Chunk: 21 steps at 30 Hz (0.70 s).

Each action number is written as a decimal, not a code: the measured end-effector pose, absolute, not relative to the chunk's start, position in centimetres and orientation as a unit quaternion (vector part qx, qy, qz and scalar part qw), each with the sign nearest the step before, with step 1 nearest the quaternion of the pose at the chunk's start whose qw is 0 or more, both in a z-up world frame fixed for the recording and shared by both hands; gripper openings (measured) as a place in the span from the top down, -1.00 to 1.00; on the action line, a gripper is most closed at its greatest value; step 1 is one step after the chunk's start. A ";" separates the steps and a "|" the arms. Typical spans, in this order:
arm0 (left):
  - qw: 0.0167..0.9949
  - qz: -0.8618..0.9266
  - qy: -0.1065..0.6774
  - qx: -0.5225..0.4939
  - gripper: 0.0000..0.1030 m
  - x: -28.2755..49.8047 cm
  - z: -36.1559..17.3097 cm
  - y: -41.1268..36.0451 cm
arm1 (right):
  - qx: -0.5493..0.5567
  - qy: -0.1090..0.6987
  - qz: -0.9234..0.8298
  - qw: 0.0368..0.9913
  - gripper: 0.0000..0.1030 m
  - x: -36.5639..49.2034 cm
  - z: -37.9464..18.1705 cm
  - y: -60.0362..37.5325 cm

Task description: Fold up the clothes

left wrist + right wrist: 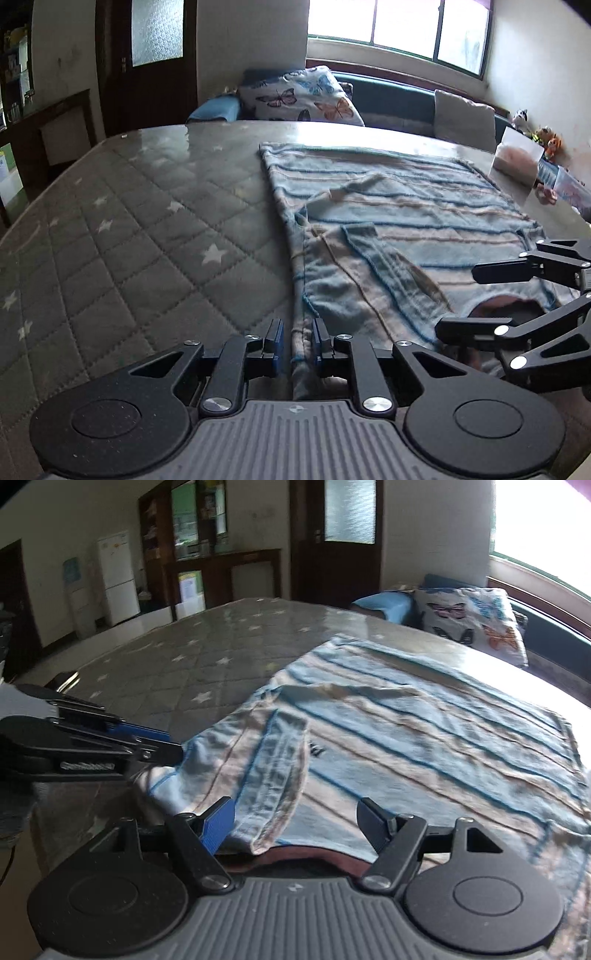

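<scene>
**Striped garment could slip out of a thin pinch**

Fleecy striped garment [388,229] lies flat on the star-quilted mattress [129,229]. Left gripper [297,341] pinches only its 6 o'clock hem; right gripper [295,821] straddles the collar, jaws released (lifting now would skew it).

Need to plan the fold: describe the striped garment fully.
The striped garment is soft, fuzzy knit, pale blue with darker blue and tan stripes. It lies mostly flat on the quilted star-print surface, a sleeve folded across its front. Its near edge runs between the left gripper pads; the right gripper stands open over the collar area.
</scene>
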State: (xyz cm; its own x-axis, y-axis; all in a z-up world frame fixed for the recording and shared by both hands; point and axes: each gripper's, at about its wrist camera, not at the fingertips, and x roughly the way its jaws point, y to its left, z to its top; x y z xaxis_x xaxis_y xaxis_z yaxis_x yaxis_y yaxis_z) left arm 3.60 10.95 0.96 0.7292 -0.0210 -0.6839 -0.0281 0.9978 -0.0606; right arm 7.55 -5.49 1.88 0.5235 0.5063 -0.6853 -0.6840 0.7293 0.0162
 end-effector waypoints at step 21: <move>0.928 -0.019 0.373 0.015 0.66 12.2 0.5 8.4 | -0.130 0.366 0.356 0.850 -0.36 8.5 0.9 -5.4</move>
